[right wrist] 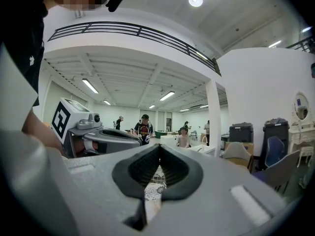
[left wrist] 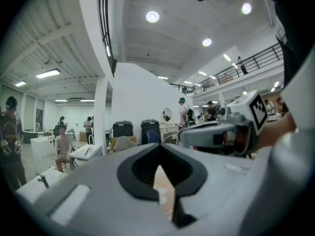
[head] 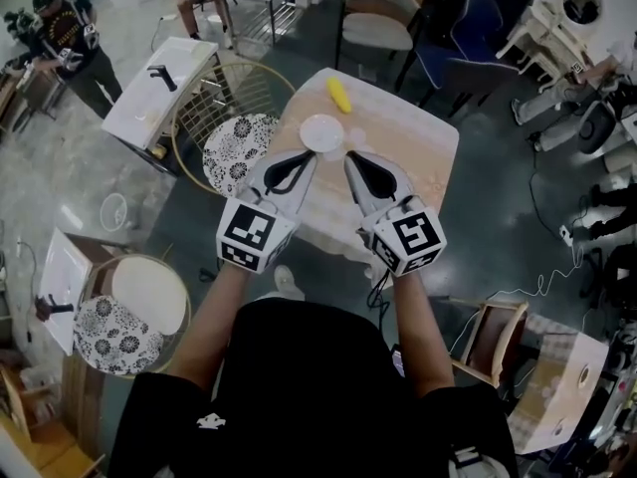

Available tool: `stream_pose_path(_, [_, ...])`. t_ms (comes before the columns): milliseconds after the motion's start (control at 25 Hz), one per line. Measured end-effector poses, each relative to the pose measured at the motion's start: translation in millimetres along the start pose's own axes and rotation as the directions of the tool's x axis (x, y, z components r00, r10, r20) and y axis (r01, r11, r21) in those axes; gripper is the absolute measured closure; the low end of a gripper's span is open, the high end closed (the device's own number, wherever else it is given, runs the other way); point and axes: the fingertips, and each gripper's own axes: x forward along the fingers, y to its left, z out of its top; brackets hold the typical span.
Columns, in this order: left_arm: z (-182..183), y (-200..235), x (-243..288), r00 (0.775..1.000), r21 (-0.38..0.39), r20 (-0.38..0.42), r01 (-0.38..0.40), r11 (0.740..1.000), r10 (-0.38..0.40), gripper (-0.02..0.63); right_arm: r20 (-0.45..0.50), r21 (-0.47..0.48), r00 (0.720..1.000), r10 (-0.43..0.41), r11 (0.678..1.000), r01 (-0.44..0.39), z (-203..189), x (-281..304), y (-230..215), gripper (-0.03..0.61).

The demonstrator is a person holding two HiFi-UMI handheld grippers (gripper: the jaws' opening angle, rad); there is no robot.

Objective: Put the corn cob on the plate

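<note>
Both clenched on nothing, left tongs (head: 312, 158) and right tongs (head: 349, 158) hover near the plate (head: 320, 127); corn cob (head: 338, 94) lies just beyond it on the table (head: 418, 152); I'd open one wide and grip mid-cob.

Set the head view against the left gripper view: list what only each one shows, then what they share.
Head view only: the yellow corn cob, lying on the table beyond the white plate and apart from it.
Left gripper view only: the ceiling lights, the railed balcony, and a look along the left gripper at its own jaws, tips together with nothing held.
Both: the right gripper, and a standing person in a dark shirt.
</note>
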Motion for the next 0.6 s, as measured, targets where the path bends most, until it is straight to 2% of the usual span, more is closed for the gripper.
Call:
stream_pose_path(160, [-3.6,17.5,8.2,1.0,-0.009,-0.004,0.016,1.0,-0.016,0.611,-0.008,-0.001,1.0,-0.015,1.0,0.015,0.3,16.5,-6.3,0.577])
stream_pose_path(320, [-5.9,28.8,12.2,0.999,0.024,-0.006,0.034,0.999,-0.034,0.611,-0.024,-0.005,0.999,-0.032,0.999,0.032,-4.0,32.4,-11.8,0.577])
stream_pose_path(600, [-14.5,60.0,12.4,0.998,0.003,0.0,0.061,0.998,-0.061,0.611,-0.048,-0.025,0.997,-0.061,0.998,0.06,-7.0,62.6,-10.8,0.577])
